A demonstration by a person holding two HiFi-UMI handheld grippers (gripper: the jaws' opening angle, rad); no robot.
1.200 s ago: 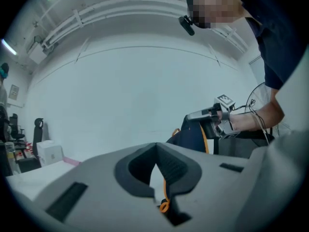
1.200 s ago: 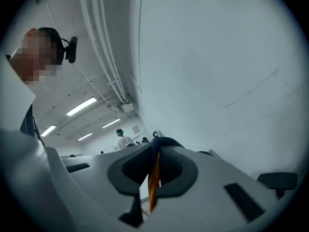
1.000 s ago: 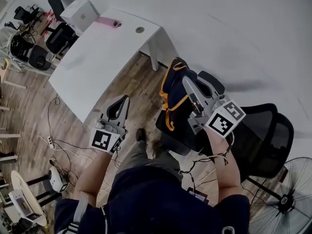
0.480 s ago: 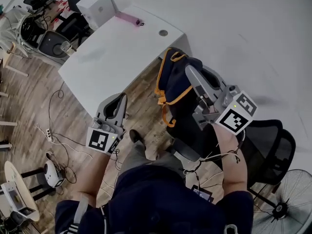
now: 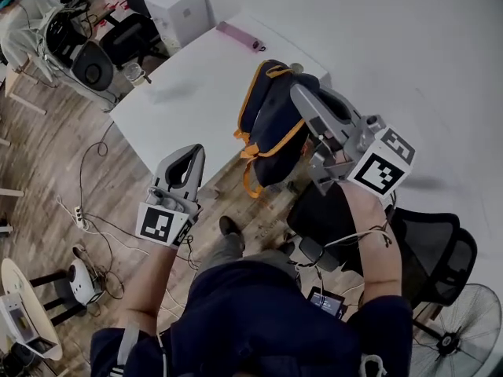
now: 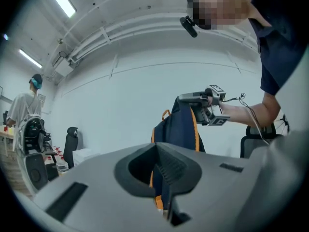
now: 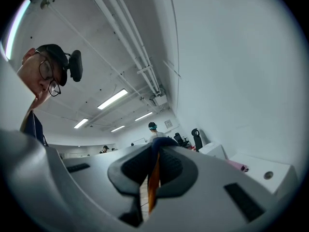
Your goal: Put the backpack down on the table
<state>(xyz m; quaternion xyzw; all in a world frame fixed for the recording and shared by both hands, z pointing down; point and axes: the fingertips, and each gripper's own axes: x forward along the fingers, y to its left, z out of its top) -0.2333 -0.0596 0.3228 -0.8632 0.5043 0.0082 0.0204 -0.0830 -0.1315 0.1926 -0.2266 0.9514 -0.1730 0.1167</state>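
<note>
- Backpack (image 5: pixel 275 120), dark blue with orange trim, hangs in the air from the right gripper (image 5: pixel 297 94). It is at the near right edge of the white table (image 5: pixel 189 93) and not resting on the top.
- To do this step well, I judge the bag should be carried further over the bare middle of the table. Its whole base then has support, and it can be lowered upright until the fabric slackens.
- The pinch should hold until the table takes the weight. Letting go early risks the bag tipping off the near edge to the floor.
- A pink roll (image 5: pixel 241 36) lies at the far side, apart from the bag, so the landing spot looks free.
- Jaws of the right gripper are pressed together on an orange-edged strap (image 7: pixel 152 180) at the bag's top.
- Jaws of the left gripper (image 5: pixel 194 157) are together and hold nothing. It sits low and left of the bag, apart from it, and could steady the bag's side.
</note>
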